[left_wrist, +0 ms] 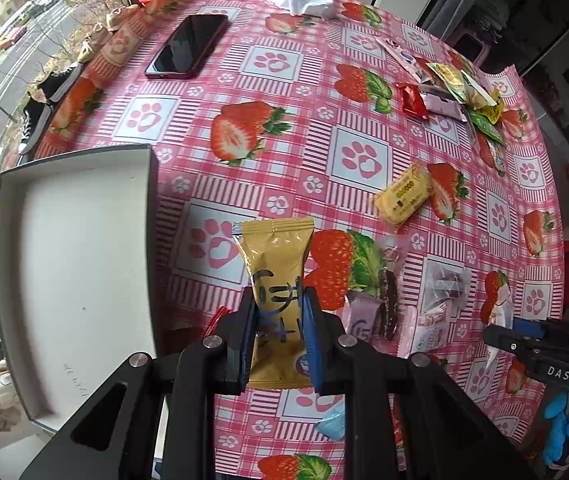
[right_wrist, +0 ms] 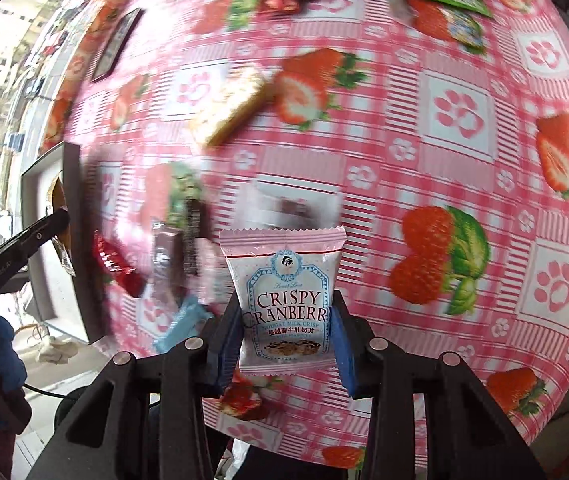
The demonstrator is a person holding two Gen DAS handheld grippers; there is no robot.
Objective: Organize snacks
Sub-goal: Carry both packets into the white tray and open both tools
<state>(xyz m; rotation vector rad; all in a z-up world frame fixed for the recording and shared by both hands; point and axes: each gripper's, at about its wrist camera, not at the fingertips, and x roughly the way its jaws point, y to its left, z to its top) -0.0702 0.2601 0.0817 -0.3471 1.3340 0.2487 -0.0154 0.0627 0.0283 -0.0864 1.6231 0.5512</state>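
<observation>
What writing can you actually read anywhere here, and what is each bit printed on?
"CRISPY CRANBERR" and "NOUGAT MILK CRISP": pink packet in the right gripper; the last letter is hidden by a finger, and the Chinese line below is too small.
"DAS": label on the right gripper, seen from the left wrist.
Gold packet in the left gripper: dark stylised characters, unreadable.
Yellow packet: print too small.
White tray: faint marks, unreadable.

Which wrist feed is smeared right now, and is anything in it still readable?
Right wrist view: tablecloth and loose snacks are motion-blurred, but the cranberry nougat packet in the right gripper stays sharp, print legible. Left wrist view: crisp throughout, the gold packet in the left gripper and white tray clear; fisheye bends both.
</observation>
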